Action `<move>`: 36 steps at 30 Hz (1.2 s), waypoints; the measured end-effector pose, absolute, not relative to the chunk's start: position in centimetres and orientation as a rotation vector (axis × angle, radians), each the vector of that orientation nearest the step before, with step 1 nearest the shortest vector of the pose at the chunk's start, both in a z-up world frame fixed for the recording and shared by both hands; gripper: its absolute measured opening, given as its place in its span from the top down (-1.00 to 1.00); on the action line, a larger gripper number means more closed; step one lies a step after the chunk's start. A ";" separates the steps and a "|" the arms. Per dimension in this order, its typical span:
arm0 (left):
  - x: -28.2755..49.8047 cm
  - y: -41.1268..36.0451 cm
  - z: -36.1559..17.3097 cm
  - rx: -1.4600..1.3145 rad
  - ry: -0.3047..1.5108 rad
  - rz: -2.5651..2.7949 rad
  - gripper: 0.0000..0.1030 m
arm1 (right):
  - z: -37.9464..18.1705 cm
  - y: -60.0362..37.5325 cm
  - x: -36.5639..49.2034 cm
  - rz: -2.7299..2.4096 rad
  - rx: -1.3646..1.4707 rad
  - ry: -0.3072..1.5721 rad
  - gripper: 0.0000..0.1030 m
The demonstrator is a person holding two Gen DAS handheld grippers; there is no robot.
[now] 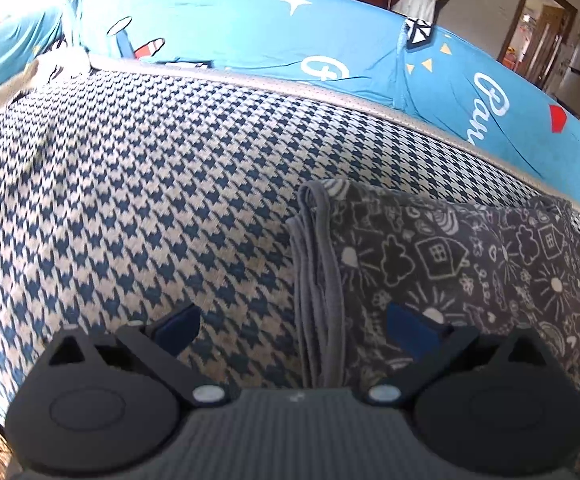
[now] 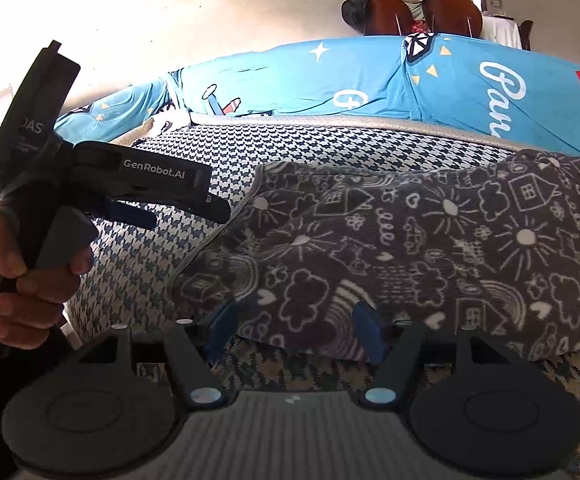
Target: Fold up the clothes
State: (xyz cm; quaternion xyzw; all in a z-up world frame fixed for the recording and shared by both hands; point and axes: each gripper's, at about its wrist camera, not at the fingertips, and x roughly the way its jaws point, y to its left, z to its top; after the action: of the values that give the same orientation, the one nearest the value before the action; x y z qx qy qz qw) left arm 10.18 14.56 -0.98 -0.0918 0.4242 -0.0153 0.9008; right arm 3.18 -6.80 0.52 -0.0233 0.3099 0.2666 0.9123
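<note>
Right wrist view: right gripper [image 2: 293, 330] jaws spread, empty, at near edge of folded grey doodle-print garment [image 2: 429, 248] lying on houndstooth cover [image 2: 138, 256]. Left gripper [image 1: 293, 326] jaws apart, empty, straddling garment's stacked left edge; hand [image 2: 22, 264] grips handle. Blue printed sheet [image 1: 250, 36] along far edge.

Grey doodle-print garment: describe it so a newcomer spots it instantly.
Start at the houndstooth cover spread below the blue printed sheet. The folded garment lies on it, in front of both open grippers. It alone is dark grey, with white clouds, houses and suns.
</note>
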 end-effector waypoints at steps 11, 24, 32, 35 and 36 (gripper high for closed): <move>10.3 15.2 -1.6 -0.237 0.885 -0.008 -1.00 | 0.3 -5.8 3.0 0.573 -0.070 0.640 -0.29; 10.7 15.7 -1.9 -0.269 0.905 0.009 -1.00 | 0.2 -4.7 3.2 0.606 -0.106 0.640 -0.30; 10.9 15.7 -1.9 -0.274 0.917 -0.001 -1.00 | 1.3 -3.7 3.4 0.669 -0.193 0.618 -0.32; 11.4 15.6 -1.6 -0.262 0.919 -0.012 -1.00 | 1.9 -3.7 3.7 0.705 -0.208 0.614 -0.43; 11.6 15.6 -1.5 -0.258 0.918 -0.015 -1.00 | 2.0 -3.7 3.7 0.716 -0.216 0.611 -0.43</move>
State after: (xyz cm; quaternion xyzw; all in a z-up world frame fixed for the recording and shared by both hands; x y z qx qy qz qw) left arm 11.56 15.57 -1.50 -0.1243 0.4420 -0.0074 0.8884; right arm 3.74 -3.69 2.05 -0.1040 0.2938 0.3441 0.8857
